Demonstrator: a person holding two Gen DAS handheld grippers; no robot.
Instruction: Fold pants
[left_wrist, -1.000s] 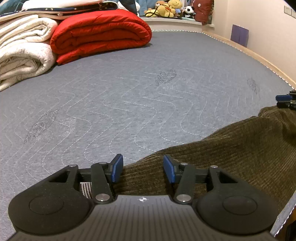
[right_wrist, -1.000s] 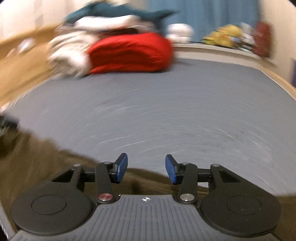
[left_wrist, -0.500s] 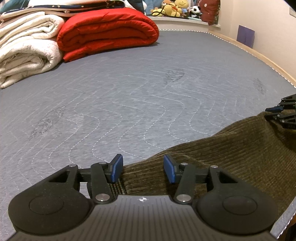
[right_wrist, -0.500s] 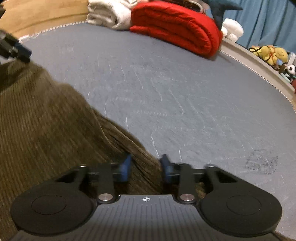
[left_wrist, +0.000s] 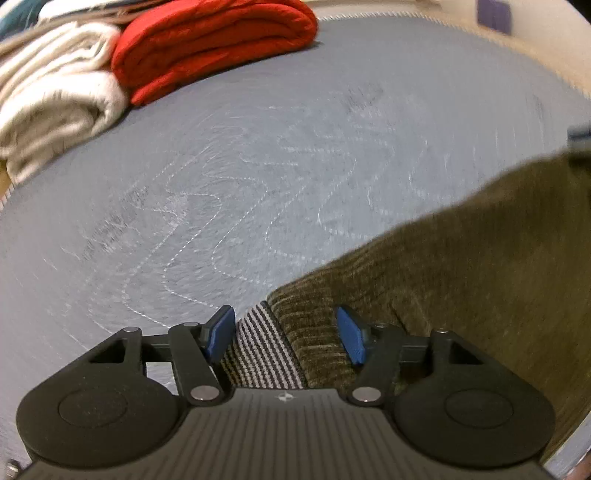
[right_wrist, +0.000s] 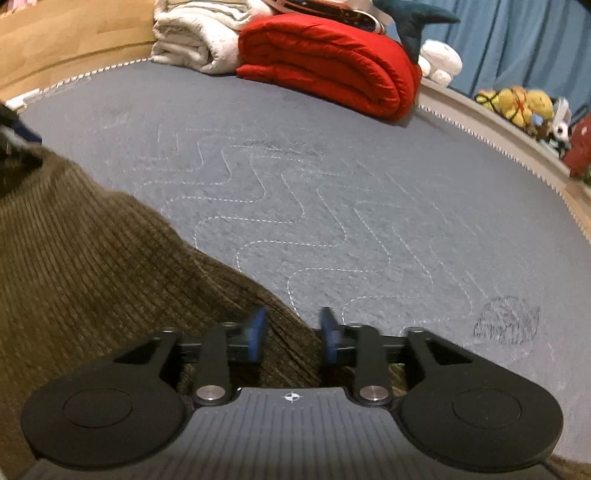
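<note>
The olive-brown corduroy pants (left_wrist: 461, 266) stretch between both grippers over the grey mattress (left_wrist: 258, 166). In the left wrist view a striped inner lining (left_wrist: 262, 350) shows at the pants' edge, which lies between the blue pads of my left gripper (left_wrist: 286, 334); the jaws stand apart. In the right wrist view the pants (right_wrist: 85, 266) fill the left and run between the pads of my right gripper (right_wrist: 291, 332), whose jaws stand closer together around a fold. The other gripper shows as a blur at each view's edge.
A folded red quilt (right_wrist: 328, 62) and rolled white blankets (left_wrist: 48, 110) lie at the far end of the mattress. Stuffed toys (right_wrist: 517, 103) sit on the ledge at the right. A wooden bed edge (right_wrist: 55, 55) runs along the left.
The left wrist view has swung left and risen, baring the striped lining between the pads. The right gripper's pads have drawn closer on the pants, and its view has steadied.
</note>
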